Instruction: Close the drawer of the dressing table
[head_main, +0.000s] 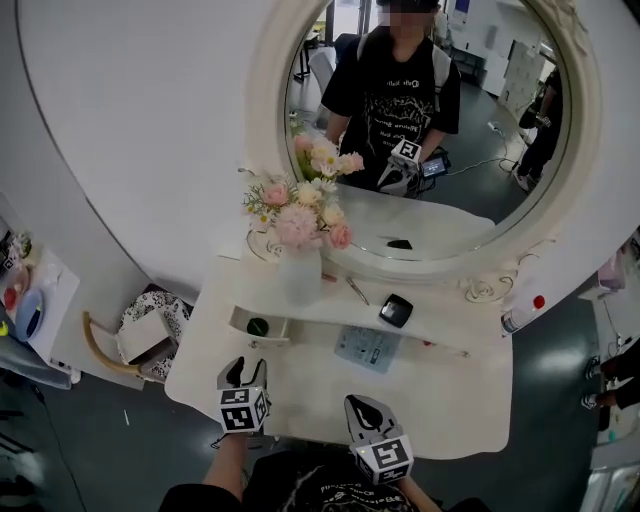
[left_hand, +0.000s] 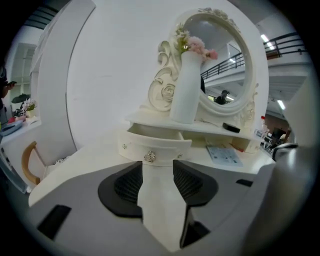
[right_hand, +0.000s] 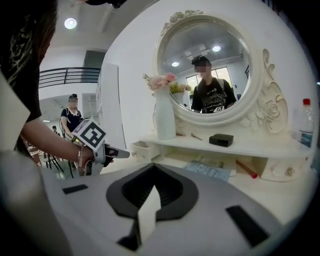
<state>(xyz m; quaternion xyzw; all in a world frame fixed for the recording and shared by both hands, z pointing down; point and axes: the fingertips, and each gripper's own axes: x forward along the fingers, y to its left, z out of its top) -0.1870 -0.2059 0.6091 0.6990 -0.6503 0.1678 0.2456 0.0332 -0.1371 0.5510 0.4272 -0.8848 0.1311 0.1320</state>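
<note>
The white dressing table has a small drawer pulled out under the left end of its shelf. In the left gripper view the drawer faces me, with its round metal knob just beyond the jaws. My left gripper hovers over the tabletop in front of the drawer, open, with nothing between the pads. My right gripper hangs near the table's front edge, to the right, shut and empty. From the right gripper view I see the left gripper pointing at the drawer.
A white vase of pink flowers stands on the shelf above the drawer. A black case and a pen lie on the shelf, a printed leaflet below. A red-capped bottle stands at right, a chair at left.
</note>
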